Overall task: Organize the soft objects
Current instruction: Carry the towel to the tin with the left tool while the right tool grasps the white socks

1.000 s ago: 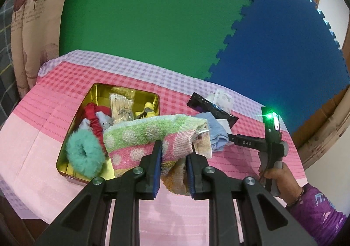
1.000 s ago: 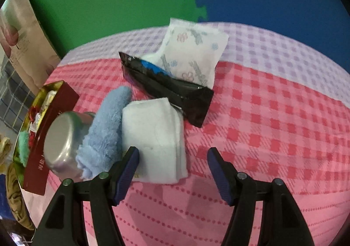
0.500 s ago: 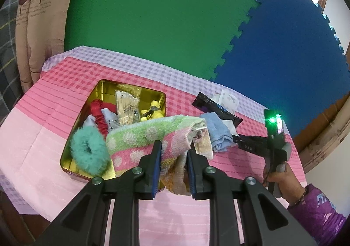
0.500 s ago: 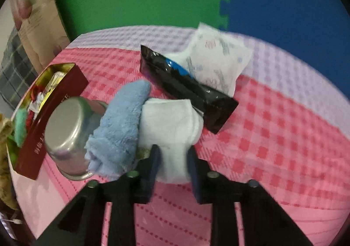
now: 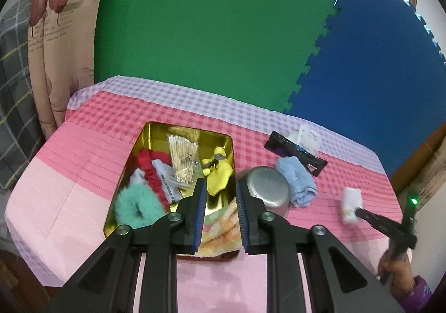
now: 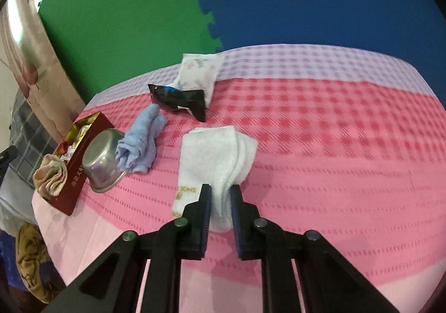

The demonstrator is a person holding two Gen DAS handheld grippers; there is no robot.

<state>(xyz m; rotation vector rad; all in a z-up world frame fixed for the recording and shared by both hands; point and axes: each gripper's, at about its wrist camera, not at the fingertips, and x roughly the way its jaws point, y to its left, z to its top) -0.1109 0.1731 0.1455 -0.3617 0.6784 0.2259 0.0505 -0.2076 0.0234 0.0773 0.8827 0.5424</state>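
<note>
My left gripper (image 5: 221, 183) hovers over the near end of the gold tin (image 5: 142, 140), shut on the striped green, pink and orange towel (image 5: 220, 232), which sags into the tin. The tin also holds a green scrunchie (image 5: 136, 207), red cloth (image 5: 147, 165), yellow cloth (image 5: 220, 173) and a bag of swabs (image 5: 184, 162). My right gripper (image 6: 220, 187) is closing, its pads pressing the near edge of a folded white cloth (image 6: 214, 151), apart from the blue cloth (image 6: 139, 146). The left wrist view shows that white cloth (image 5: 349, 201) at the right.
A tipped metal bowl (image 6: 103, 162) leans against the tin's red wall (image 6: 75, 187), touching the blue cloth. Behind lie a black packet (image 6: 178, 98) and a white flowered packet (image 6: 198, 70). Green and blue foam mats stand behind the pink checked table; a curtain hangs at the left.
The towel has sunk from hanging above the tin into its near end, uncovering the bowl. My right gripper shut on the white cloth and dragged it away from the blue cloth.
</note>
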